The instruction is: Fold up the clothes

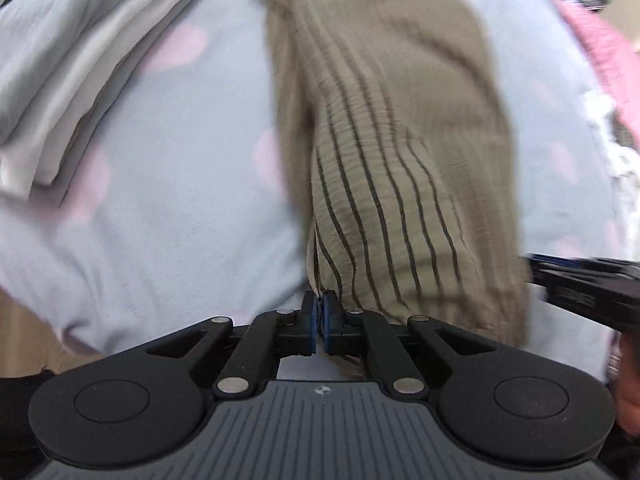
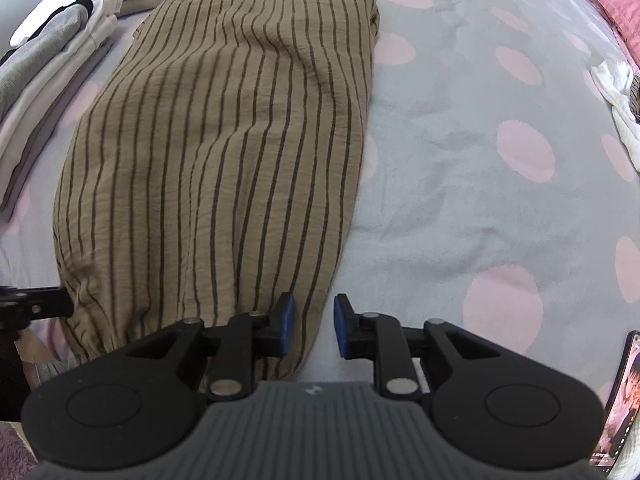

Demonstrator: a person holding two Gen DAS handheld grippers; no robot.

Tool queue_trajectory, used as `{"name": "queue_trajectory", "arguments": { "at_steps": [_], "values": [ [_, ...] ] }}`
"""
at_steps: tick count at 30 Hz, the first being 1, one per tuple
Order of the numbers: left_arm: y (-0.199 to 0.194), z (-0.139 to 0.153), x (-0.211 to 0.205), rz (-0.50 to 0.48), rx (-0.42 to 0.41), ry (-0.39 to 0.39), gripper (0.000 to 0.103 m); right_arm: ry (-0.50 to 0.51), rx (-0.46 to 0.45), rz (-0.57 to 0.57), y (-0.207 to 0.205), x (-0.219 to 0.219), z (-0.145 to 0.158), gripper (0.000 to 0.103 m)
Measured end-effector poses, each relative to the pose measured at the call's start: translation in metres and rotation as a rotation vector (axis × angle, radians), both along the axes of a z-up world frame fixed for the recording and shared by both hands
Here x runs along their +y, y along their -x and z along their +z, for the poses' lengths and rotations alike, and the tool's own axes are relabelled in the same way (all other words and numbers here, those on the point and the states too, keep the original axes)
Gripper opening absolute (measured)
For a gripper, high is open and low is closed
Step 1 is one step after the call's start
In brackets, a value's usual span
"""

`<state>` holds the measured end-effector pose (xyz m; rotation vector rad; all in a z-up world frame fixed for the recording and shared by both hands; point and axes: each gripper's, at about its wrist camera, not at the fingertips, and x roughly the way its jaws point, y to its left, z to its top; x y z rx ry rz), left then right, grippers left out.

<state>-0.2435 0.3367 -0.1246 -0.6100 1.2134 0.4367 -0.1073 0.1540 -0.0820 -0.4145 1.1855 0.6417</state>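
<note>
A tan garment with thin dark stripes [image 2: 224,152] lies lengthwise on the grey bedspread with pink dots [image 2: 460,168]. In the left wrist view the garment [image 1: 400,120] is blurred, and its near left corner is lifted and pinched. My left gripper [image 1: 320,312] is shut on that corner, and it also shows at the left edge of the right wrist view [image 2: 36,304]. My right gripper [image 2: 314,320] hovers over the near right corner with its blue pads apart, cloth lying below and between them without being pressed. The right gripper's black body [image 1: 588,284] shows at the right of the left wrist view.
Folded stacks of grey and white clothes [image 2: 48,64] lie along the left of the garment. A pink cloth [image 2: 616,4] and a crumpled white cloth [image 2: 616,92] lie at the far right. A phone [image 2: 620,408] rests at the near right corner.
</note>
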Motion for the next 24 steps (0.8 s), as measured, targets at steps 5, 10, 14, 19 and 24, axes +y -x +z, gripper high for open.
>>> {"name": "queue_trajectory", "arguments": {
  "at_steps": [5,10,14,19,24],
  "values": [
    [-0.002,0.005,0.003,-0.01,-0.025,0.008,0.007,0.007,-0.002,-0.006,-0.001,-0.005,0.0,0.024],
    [-0.001,0.032,0.001,-0.037,-0.114,-0.065,0.018,-0.045,-0.005,-0.033,-0.003,-0.015,0.012,0.024],
    [-0.009,0.059,0.004,-0.059,-0.223,-0.15,0.018,-0.106,-0.038,-0.008,0.006,-0.019,0.024,0.024],
    [-0.026,0.061,-0.008,-0.164,-0.258,-0.205,0.016,-0.209,-0.134,0.072,0.031,-0.013,0.039,0.023],
    [-0.04,0.026,-0.016,-0.211,-0.18,-0.169,0.015,-0.224,-0.135,0.157,0.047,0.0,0.025,0.023]
  ]
}}
